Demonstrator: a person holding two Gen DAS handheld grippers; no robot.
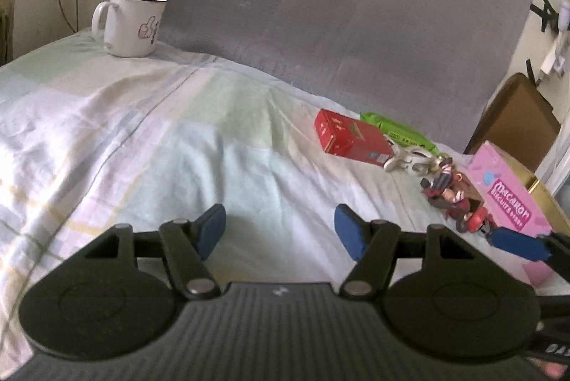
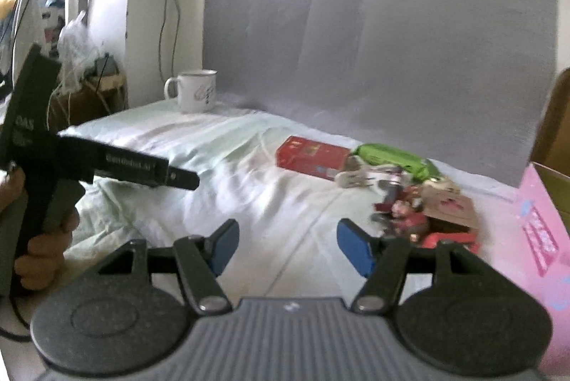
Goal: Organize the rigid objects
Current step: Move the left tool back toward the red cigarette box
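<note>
A white enamel mug (image 1: 130,24) stands upright at the far left of the cloth-covered surface; it also shows in the right wrist view (image 2: 196,91). A red box (image 1: 351,137) (image 2: 311,157), a green packet (image 1: 399,129) (image 2: 393,158), a white bunny figurine (image 1: 409,161) (image 2: 351,176), a red toy figure (image 1: 457,199) (image 2: 424,217) and a pink Macaron box (image 1: 506,195) (image 2: 541,235) lie clustered at the right. My left gripper (image 1: 279,231) is open and empty over bare cloth. My right gripper (image 2: 286,245) is open and empty, just left of the toy figure.
A pale checked cloth (image 1: 160,138) covers the surface, with a grey backdrop sheet (image 1: 338,6) behind. A brown cardboard box (image 1: 516,117) stands at the far right. The left gripper's body and the hand holding it (image 2: 46,202) show at the left of the right wrist view.
</note>
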